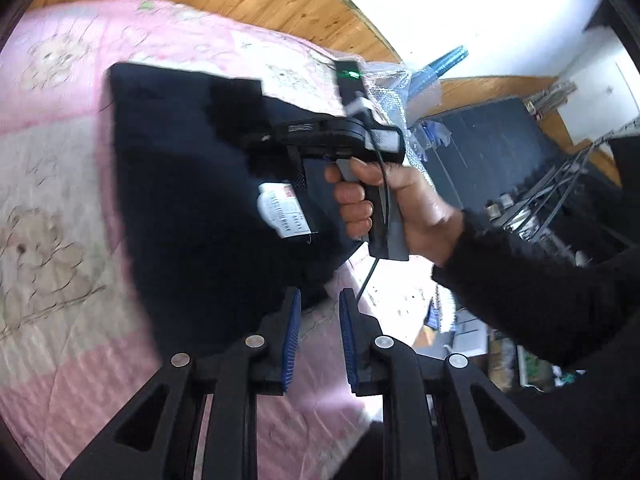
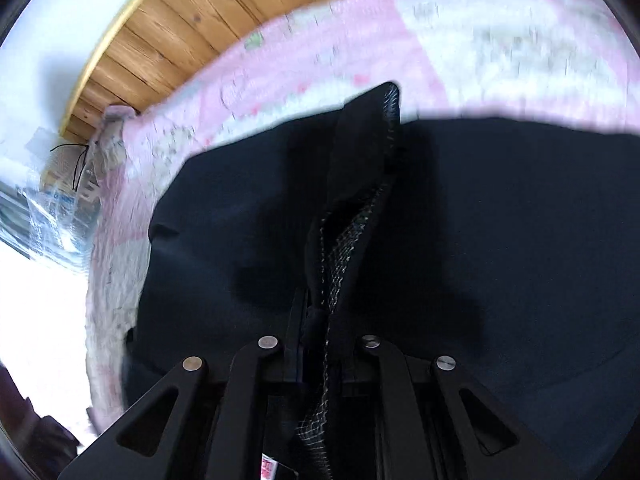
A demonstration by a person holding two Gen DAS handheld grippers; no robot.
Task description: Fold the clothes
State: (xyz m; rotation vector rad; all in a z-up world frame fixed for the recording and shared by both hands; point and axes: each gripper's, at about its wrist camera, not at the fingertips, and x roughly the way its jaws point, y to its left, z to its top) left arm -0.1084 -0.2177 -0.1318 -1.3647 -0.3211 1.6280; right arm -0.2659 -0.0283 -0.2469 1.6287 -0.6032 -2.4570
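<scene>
- Right tool [image 2: 320,344] clamped tight on stitched seam edge of dark navy fabric garment [image 2: 480,240], lifted above pink quilted bedspread with bear print [image 1: 52,200].
- Left tool [image 1: 316,336] narrowly parted, gripping nothing, just beside garment's near edge.
- Thin bite on seam: likely to slip if tugged.
- Only one corner held; could fold crooked or bunch against bedspread.

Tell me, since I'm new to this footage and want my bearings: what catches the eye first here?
A dark navy garment dominates both views, spread over a pink quilt with bear prints on the bed. In the right wrist view the right claw is shut on a seamed edge of it, which stands up in a ridge. In the left view the left claw is open and holds nothing, and a hand grips the other tool.
</scene>
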